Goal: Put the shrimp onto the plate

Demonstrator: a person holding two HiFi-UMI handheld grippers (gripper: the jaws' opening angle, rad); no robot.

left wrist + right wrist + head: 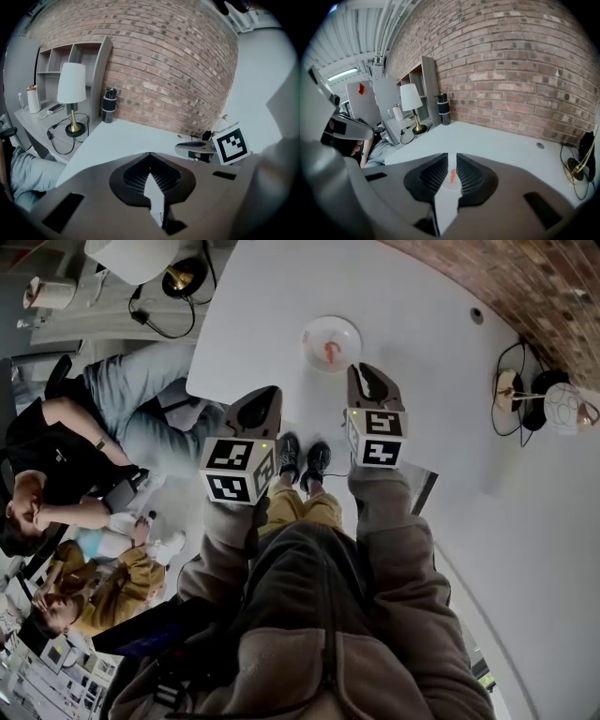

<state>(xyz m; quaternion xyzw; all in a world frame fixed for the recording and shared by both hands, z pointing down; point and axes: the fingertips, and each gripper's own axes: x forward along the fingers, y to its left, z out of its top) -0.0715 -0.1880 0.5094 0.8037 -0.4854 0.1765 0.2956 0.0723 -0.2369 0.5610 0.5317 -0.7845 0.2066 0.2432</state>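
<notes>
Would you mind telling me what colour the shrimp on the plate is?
Orange-red; the shrimp lies on the white plate, clearest in the head view.

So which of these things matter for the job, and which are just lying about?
Job: small orange shrimp; round white plate under it; left gripper; right gripper.
Lying about: white-shaded brass lamp; dark cylindrical flask; black cable.

Two tools out front, side by side, marker cubes facing up. The left tool (266, 395) has its jaws pressed together at the tips and is empty. The right tool (368, 373) reaches a touch further forward, jaws parted by a narrow slit, gripping nothing. The sleeved left forearm (223, 542) and right forearm (386, 521) run straight out from the body.
</notes>
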